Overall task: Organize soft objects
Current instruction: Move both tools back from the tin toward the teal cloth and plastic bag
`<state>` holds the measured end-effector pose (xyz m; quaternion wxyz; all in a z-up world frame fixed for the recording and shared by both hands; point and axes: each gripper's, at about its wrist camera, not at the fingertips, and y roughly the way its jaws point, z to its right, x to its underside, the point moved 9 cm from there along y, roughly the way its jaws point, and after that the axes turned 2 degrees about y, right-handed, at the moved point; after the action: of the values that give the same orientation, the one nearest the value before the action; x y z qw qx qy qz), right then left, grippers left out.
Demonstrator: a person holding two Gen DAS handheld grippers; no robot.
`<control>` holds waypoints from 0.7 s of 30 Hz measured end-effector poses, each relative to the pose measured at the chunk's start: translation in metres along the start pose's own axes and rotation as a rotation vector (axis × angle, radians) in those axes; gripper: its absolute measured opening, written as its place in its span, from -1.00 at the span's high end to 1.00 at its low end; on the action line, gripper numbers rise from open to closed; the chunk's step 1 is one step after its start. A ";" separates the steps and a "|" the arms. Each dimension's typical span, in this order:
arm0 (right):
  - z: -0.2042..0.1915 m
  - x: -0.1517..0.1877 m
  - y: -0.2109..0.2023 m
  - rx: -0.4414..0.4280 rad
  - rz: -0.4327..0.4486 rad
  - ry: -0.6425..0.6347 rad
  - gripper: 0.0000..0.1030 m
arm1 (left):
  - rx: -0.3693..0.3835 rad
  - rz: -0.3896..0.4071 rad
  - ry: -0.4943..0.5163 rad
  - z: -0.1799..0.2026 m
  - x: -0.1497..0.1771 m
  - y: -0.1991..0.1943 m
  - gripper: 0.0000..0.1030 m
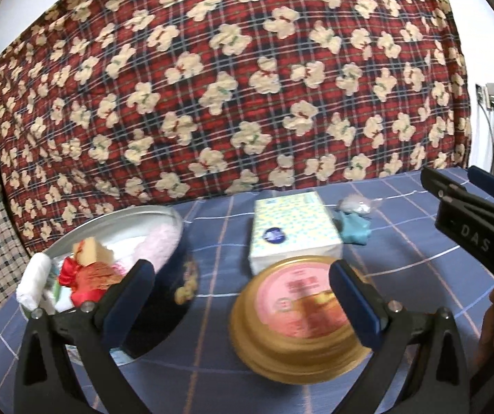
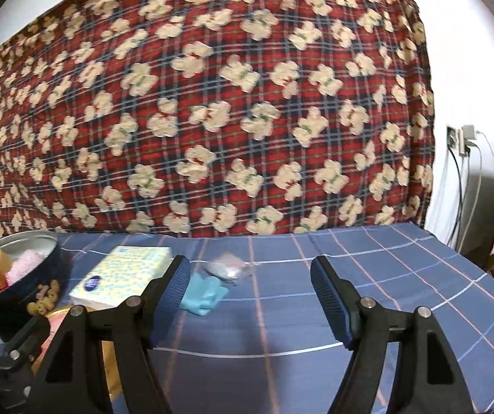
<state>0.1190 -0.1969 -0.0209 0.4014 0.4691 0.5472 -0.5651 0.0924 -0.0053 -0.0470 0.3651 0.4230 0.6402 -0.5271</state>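
A round dark tin (image 1: 128, 215) at the left holds a yellow sponge (image 1: 91, 252), a white rolled cloth (image 1: 35, 283), a red-ribboned orange piece (image 1: 86, 279) and a pink fluffy cloth (image 1: 157, 241). My left gripper (image 1: 243, 286) is open, with nothing between its pads. The tin's gold lid (image 1: 292, 321) with a pink label lies on the cloth under its right finger. Behind the lid lies a tissue pack (image 1: 292, 227). My right gripper (image 2: 250, 276) is open and empty, facing a teal cloth (image 2: 205, 293) and a small clear bag (image 2: 226, 267). The tin (image 2: 40, 239) shows at that view's left.
A blue checked cloth (image 2: 367, 296) covers the table. A red plaid quilt with bear shapes (image 1: 229, 86) hangs close behind it. A wall socket with cables (image 2: 461, 141) is at the right. Small biscuit-like pieces (image 2: 45, 298) lie beside the tin.
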 end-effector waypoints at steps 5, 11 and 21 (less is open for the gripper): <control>0.028 0.000 0.013 0.043 -0.034 0.030 -0.44 | 0.082 0.002 0.002 0.024 -0.004 0.000 -0.99; 0.046 0.004 0.032 0.045 -0.097 0.049 -0.44 | 0.147 0.008 0.023 0.052 -0.008 0.000 -0.99; 0.057 0.021 0.081 -0.043 -0.280 0.089 -0.44 | 0.228 -0.003 0.039 0.093 -0.015 -0.001 -0.99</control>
<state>0.1870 -0.2587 -0.0628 0.3037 0.4041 0.6367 -0.5823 0.0991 -0.0997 -0.0496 0.3013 0.4711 0.5838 -0.5886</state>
